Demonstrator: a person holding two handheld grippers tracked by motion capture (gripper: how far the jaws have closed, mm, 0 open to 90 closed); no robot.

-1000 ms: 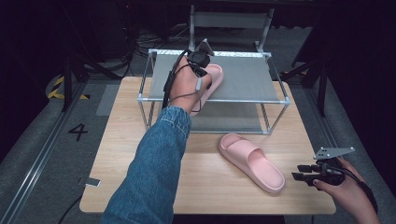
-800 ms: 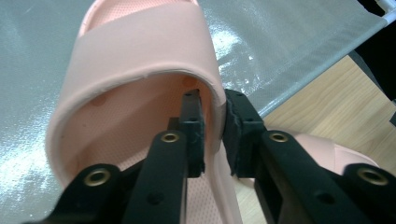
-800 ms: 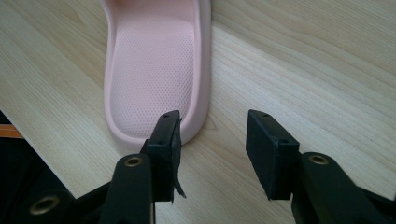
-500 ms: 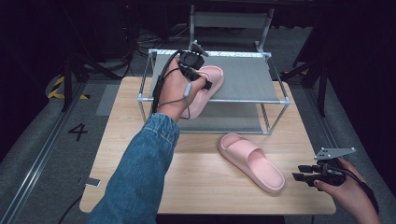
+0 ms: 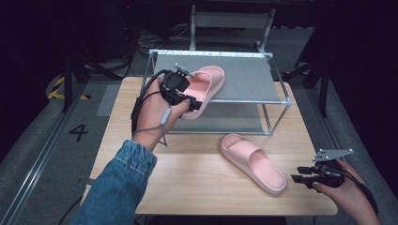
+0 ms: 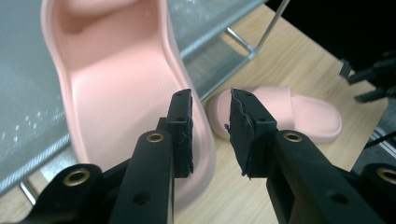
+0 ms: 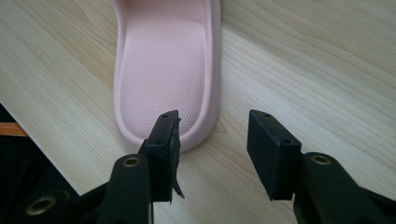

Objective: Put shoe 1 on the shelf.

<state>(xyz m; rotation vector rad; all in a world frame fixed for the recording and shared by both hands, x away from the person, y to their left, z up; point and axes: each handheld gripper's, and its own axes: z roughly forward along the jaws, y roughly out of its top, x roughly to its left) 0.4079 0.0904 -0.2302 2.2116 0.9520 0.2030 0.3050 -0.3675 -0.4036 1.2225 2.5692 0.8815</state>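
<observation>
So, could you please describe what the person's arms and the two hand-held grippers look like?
Both the left hand-held gripper and the right hand-held gripper are black, with two flat-padded jaws and brass-coloured rivets. A dark cable trails from the left; a grey three-cornered plate tops the right. The left arm wears a blue denim sleeve.

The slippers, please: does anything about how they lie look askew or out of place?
Yes. One slipper lies on the rack with its heel overhanging the front edge, beside the open left gripper. Its mate lies slantwise on the table, so the pair is split.
</observation>
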